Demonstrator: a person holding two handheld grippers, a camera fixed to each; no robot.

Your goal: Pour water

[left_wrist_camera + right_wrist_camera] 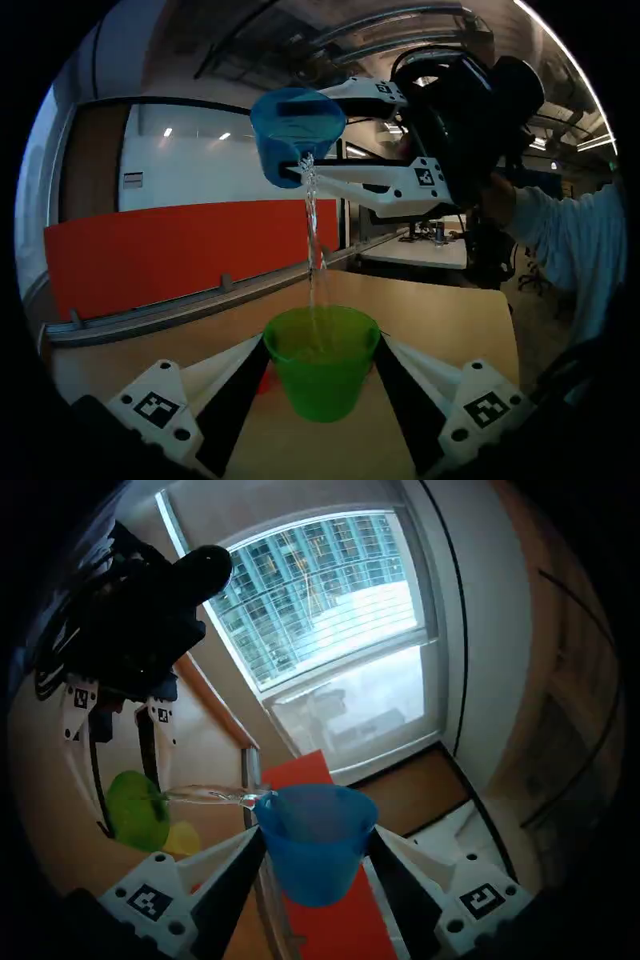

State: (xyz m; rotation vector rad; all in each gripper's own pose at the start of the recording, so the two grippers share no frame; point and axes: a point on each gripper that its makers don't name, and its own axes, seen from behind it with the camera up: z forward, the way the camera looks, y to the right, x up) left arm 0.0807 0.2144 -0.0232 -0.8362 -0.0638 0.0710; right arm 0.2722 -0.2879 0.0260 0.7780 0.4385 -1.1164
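In the left gripper view a green cup (pixel 322 370) stands upright between my left gripper's (pixel 322 376) fingers, which are shut on it above the wooden table (pixel 448 312). High over it a tilted blue cup (pixel 294 133) sits pinched by my right gripper (pixel 352 140). A thin stream of water (pixel 311 240) falls from the blue cup into the green one. In the right gripper view the blue cup (pixel 317 840) is clamped by my right gripper (pixel 317 852), the water (pixel 204 795) runs toward the green cup (pixel 138 810), and my left gripper (pixel 120 720) holds that cup.
An orange partition panel (pixel 176 248) and a metal rail run along the table's far edge. A person's sleeve (pixel 572 240) is at the right. Desks and chairs stand farther back. A large window (pixel 320 616) shows in the right gripper view.
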